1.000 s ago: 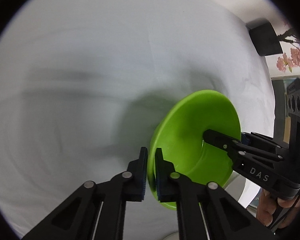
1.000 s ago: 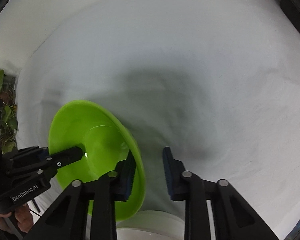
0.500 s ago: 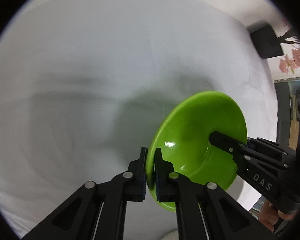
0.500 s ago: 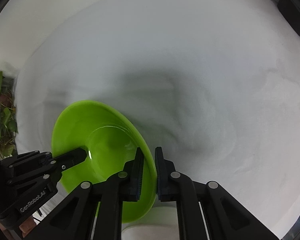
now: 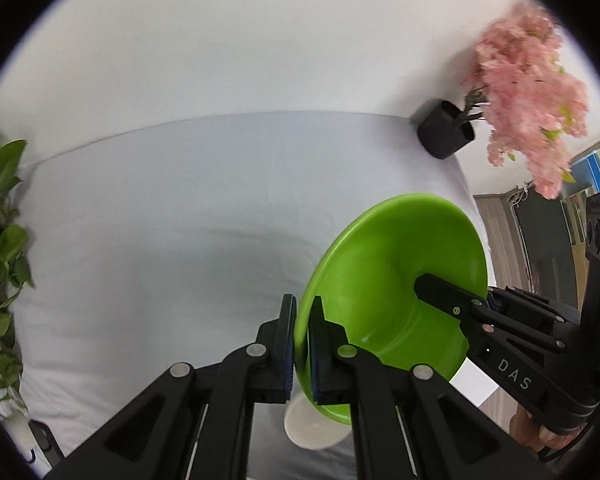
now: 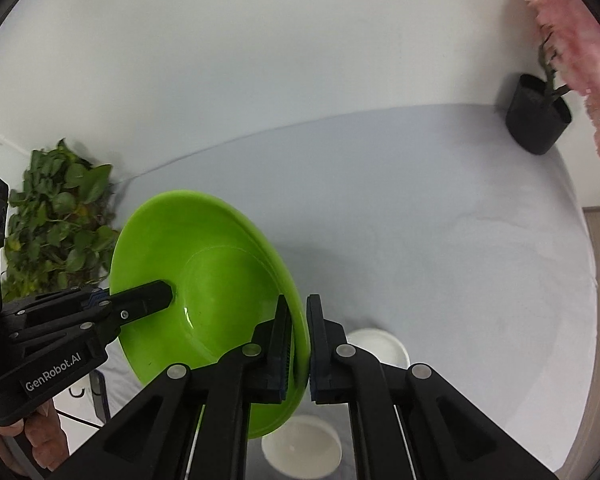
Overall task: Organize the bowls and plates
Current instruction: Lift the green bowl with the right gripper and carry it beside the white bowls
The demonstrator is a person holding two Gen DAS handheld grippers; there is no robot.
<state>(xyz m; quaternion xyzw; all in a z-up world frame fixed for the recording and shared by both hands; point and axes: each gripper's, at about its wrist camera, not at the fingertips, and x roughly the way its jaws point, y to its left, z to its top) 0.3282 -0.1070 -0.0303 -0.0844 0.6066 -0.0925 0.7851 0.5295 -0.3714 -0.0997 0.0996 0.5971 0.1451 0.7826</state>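
A bright green plate (image 5: 384, 276) is held in the air above the white-clothed table, tilted on edge. My left gripper (image 5: 302, 344) is shut on its left rim. My right gripper (image 6: 298, 344) is shut on the opposite rim of the plate (image 6: 204, 280). Each gripper shows in the other's view, reaching into the plate's hollow. A white bowl (image 6: 302, 450) sits on the table below the plate, and a second white bowl (image 6: 380, 346) lies just beyond it. In the left wrist view one white bowl (image 5: 312, 428) shows under the plate.
A black pot with pink blossoms (image 5: 446, 134) stands at the table's far right corner, also seen in the right wrist view (image 6: 538, 120). A leafy green plant (image 6: 60, 216) stands at the far left. The table's right edge (image 6: 580, 216) drops to a wooden floor.
My right gripper closed on the plate's rim. Both grippers have lifted the plate and tilted upward, so the wall, plants and white bowls have come into view.
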